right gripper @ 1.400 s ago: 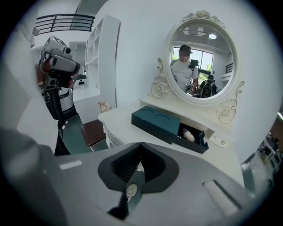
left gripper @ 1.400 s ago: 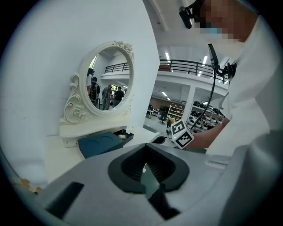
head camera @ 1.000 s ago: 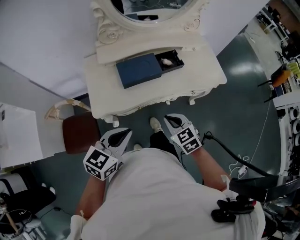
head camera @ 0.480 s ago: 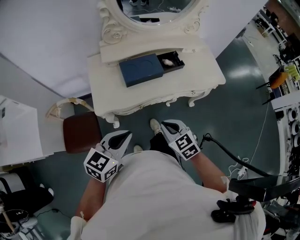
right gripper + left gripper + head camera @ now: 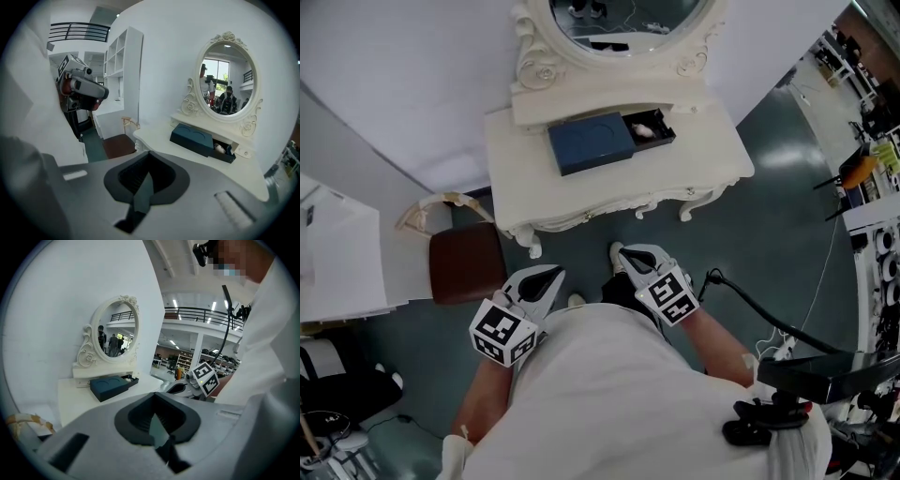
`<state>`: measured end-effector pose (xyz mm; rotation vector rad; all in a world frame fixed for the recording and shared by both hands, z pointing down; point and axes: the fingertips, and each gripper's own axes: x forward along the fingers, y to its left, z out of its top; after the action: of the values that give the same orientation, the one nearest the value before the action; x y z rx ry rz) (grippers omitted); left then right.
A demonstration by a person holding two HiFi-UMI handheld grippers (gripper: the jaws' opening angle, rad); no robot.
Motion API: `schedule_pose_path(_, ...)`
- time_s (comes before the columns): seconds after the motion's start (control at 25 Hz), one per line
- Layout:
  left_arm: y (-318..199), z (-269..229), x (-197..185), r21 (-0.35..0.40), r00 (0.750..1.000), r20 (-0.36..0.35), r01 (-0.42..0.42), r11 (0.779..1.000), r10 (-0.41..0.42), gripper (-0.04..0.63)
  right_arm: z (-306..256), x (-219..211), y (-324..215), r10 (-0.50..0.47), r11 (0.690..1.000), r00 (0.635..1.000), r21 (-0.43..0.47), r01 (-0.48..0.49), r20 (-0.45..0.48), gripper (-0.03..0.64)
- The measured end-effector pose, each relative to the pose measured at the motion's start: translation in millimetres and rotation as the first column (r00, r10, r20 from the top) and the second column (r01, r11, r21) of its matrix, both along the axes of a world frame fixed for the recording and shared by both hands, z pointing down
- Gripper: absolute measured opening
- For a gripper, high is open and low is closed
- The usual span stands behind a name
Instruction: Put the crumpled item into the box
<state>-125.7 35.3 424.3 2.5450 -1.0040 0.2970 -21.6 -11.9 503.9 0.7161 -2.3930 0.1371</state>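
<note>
crumpled item (image 5: 644,130): small, pale, lying in the open compartment at the right end of the box. Also visible in the right gripper view (image 5: 219,148). Neither tool is touching it.
box (image 5: 591,142): dark blue, flat, lying slightly skewed on the far part of the worktop, just in front of the mirror base. The left part is covered by its lid; the right end is open and dark inside.
worktop (image 5: 694,169): white dressing table with a scalloped front edge. The box is the only loose thing I can see on it.
mirror (image 5: 623,19): oval with an ornate white frame, upright at the far edge against the wall.
left tool (image 5: 542,278): held low by the person's torso on the near side, well apart from the worktop. Its own view (image 5: 159,427) shows the jaws together with nothing between them.
right tool (image 5: 637,260): same height on the right, also well short of the worktop. Jaws fully closed and empty in its own view (image 5: 143,187).
chair (image 5: 464,267): brown seat, on the floor left of the worktop.
floor (image 5: 769,216): dark green and glossy, with a black cable trailing off to the right.
</note>
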Motion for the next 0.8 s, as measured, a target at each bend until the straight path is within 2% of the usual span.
schedule_pose_path(0.6, 2.5, 2.9, -9.3, -0.012, 0.999, -0.006, 0.031, 0.999, -0.031, 0.003, -4.3, -16.8, 2.6, -0.052, 0.999, 0.999, 0.015, 0.052, -0.003, 0.0)
schedule_pose_path(0.8, 0.5, 4.3, -3.1, -0.024, 1.0, -0.002, 0.015, 1.0, -0.015, 0.003, -5.1, -13.7, 2.7, -0.049, 0.999, 0.999, 0.018, 0.049, -0.002, 0.0)
